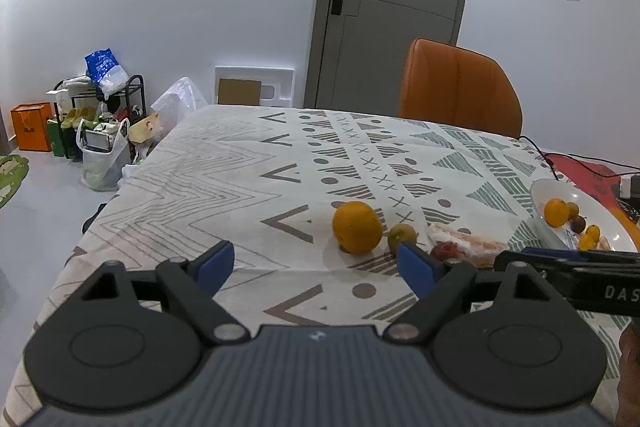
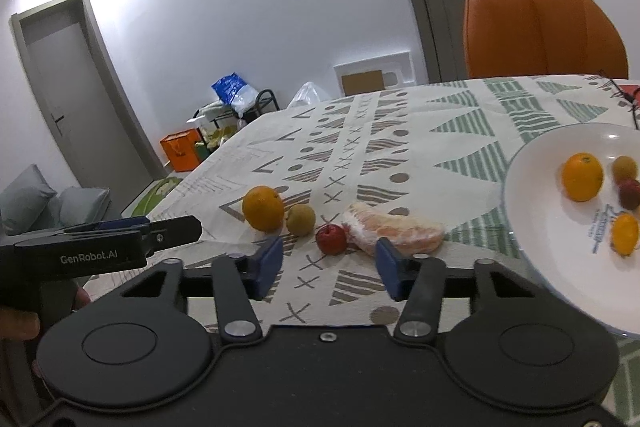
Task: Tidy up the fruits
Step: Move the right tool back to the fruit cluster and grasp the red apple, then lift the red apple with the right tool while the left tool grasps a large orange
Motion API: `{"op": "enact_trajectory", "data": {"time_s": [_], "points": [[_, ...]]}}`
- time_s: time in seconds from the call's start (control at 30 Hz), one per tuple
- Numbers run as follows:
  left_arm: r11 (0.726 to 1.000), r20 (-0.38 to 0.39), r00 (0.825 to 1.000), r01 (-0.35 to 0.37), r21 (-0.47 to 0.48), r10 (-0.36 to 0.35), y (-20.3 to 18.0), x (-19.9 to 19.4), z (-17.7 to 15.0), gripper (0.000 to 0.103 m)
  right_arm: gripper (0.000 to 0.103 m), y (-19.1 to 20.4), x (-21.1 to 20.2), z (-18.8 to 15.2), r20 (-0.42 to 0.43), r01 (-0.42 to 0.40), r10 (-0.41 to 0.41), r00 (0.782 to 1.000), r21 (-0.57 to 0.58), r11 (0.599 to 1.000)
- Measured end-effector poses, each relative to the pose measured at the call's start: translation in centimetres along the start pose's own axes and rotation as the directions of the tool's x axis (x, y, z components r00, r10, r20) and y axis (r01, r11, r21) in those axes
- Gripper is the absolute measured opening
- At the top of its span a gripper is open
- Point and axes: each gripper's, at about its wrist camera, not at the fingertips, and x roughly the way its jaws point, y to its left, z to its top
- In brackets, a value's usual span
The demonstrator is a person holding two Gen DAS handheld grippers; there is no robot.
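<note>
Just ahead of the right gripper (image 2: 329, 265), its jaws apart and empty, the small red fruit (image 2: 331, 239) sits mid-frame, nearer than the orange (image 2: 263, 207) at left.

Tablecloth (image 2: 400, 131): woven cloth, matt, printed pattern. Plate (image 2: 532, 227): glossy white ceramic w/ light glare. Orange (image 2: 262, 209): dimpled peel, slight sheen. Red fruit (image 2: 331, 239): smooth, shiny skin. Peeled citrus wedge (image 2: 396, 233): wrapped in clear plastic film, crinkly. Chair (image 1: 460, 87): smooth orange leather-look, stitched. Left gripper (image 1: 316, 267) & right gripper (image 2: 326, 263): matt black plastic, blue pads, metal pivot pins.
</note>
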Motion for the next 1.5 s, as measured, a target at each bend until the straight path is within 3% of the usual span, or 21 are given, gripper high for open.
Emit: {"op": "enact_trajectory", "data": {"time_s": [0.17,0.87,1.0,1.5], "points": [[1.0,-0.007,1.0,-0.007,-0.011,0.007,0.6,0.4,0.0,0.087,0.04,0.4,1.5,0.1,-0.023,0.0,0.0,1.0,-0.001,1.0],[0.999,-0.027,1.0,-0.017,-0.048,0.016,2.4,1.8,-0.1,0.088,0.028,1.3,5.7,0.4,-0.069,0.039,-0.042,0.997,-0.048,0.998],[0.999,-0.029,1.0,-0.012,-0.046,0.011,2.4,2.0,0.0,0.088,0.019,1.3,6.2,0.3,-0.084,0.045,-0.049,0.995,-0.053,0.998],[0.999,-0.026,0.999,0.032,-0.004,-0.032,0.3,3.4,0.7,0.087,0.018,0.8,4.2,1.4,-0.029,0.006,-0.007,1.0,-0.031,1.0]]}}
